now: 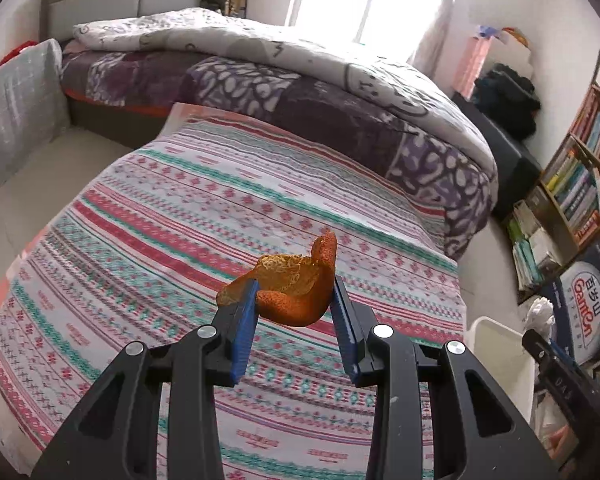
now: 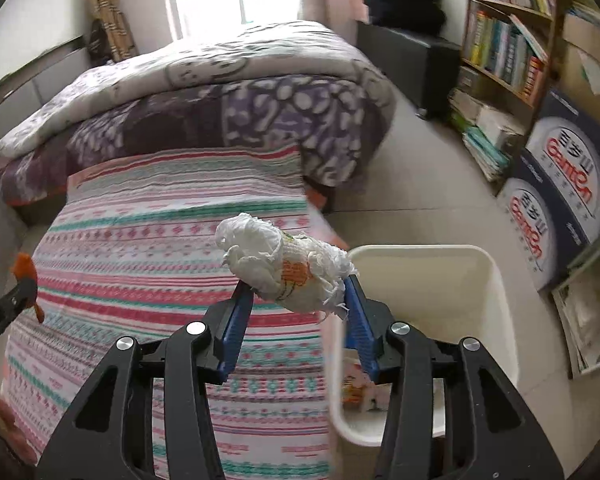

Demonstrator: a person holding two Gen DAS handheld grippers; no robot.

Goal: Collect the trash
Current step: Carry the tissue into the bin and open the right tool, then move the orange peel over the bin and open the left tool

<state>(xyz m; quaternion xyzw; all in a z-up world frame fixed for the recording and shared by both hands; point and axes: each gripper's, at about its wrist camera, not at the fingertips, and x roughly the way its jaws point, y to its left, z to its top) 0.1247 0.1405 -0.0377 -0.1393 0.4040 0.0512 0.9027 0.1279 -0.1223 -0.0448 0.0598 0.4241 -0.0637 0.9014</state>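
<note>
Between the blue pads of my left gripper (image 1: pixel 295 283) sits a piece of orange peel (image 1: pixel 300 306), and the gripper is shut on it above the striped cloth (image 1: pixel 172 216). My right gripper (image 2: pixel 298 283) is shut on a crumpled white tissue wad (image 2: pixel 268 256) with an orange print. It hangs over the cloth's right edge, beside the near-left corner of a white bin (image 2: pixel 496 280). Some paper scraps lie inside the bin. In the right wrist view the left gripper (image 2: pixel 22 286) and its peel (image 2: pixel 25 265) show at the far left. The left wrist view catches the bin (image 1: pixel 496 336) at lower right.
A bed with a purple and white quilt (image 1: pixel 300 80) stands behind the striped surface. A bookshelf (image 2: pixel 504 36), stacked books and blue printed boxes (image 2: pixel 560 184) line the right side. A dark cabinet (image 2: pixel 408 68) is at the back right. A grey checked bag (image 1: pixel 16 120) stands at left.
</note>
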